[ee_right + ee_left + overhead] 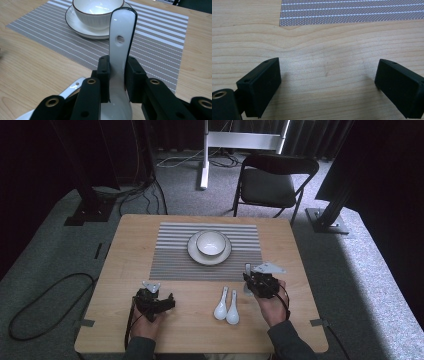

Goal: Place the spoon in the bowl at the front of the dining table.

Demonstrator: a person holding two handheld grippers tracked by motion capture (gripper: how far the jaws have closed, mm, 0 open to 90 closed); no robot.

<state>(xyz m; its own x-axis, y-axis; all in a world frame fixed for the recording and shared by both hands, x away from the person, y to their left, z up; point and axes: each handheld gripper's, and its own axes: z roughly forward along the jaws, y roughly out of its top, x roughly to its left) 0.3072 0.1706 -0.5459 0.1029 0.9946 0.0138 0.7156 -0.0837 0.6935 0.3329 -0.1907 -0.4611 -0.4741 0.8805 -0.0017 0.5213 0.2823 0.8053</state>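
Hidden and cut-off parts around the held spoon

In the right gripper view, the white ceramic spoon [120, 50] clamped in the right gripper [117, 77] has its bowl cut off at 6 o'clock by the frame edge, and another white spoon handle [72, 88] at 8 o'clock is mostly hidden behind the black jaws. The white ribbed bowl [96, 12] loses its far rim at 12 o'clock. In the high view, that gripper covers most of the held spoon.
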